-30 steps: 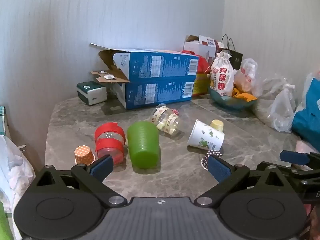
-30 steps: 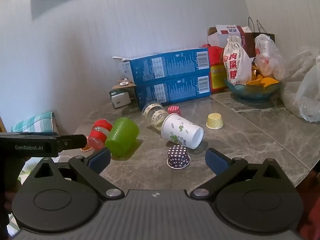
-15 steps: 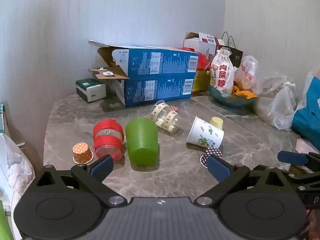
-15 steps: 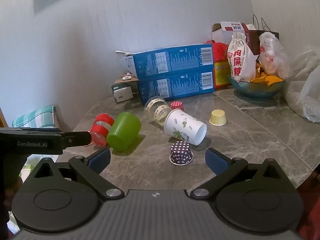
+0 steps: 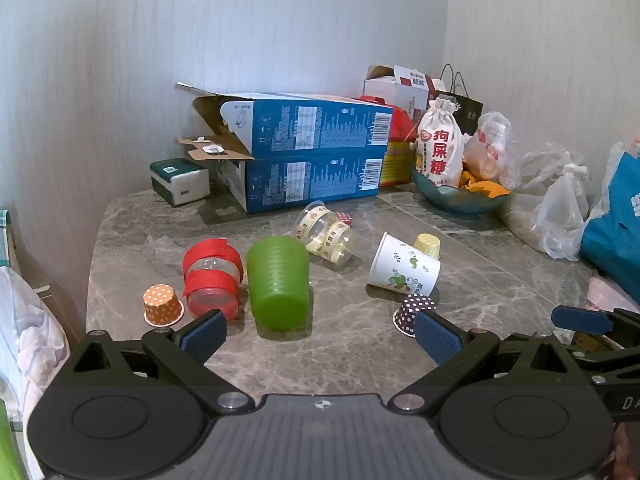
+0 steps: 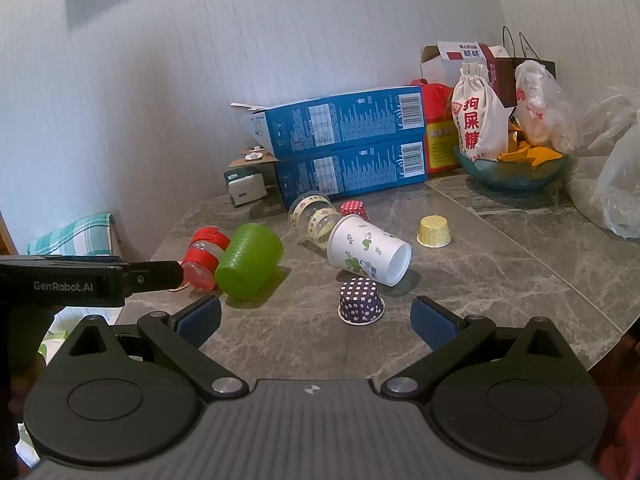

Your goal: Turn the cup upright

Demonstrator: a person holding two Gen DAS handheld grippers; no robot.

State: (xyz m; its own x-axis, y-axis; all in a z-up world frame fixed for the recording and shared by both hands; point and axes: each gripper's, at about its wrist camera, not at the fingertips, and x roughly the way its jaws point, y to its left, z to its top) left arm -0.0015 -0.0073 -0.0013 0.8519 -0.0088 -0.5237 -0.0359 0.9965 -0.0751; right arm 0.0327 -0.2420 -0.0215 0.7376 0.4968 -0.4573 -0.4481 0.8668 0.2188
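Cups lie scattered on the marble table (image 5: pixel 360 360), none upright yet. Left to right: orange dotted cup (image 5: pixel 162 305), red-taped jar (image 5: pixel 212 276), green cup (image 5: pixel 278 282) on its side, clear cup (image 5: pixel 324 232), white paper cup (image 6: pixel 368 250) tipped over. Left gripper (image 5: pixel 320 334) and right gripper (image 6: pixel 316 318) hover spread wide, empty. Judgement: grip the green cup across its ribbed wall, lift, then rotate. Room is free in front; the jar touches its left side.
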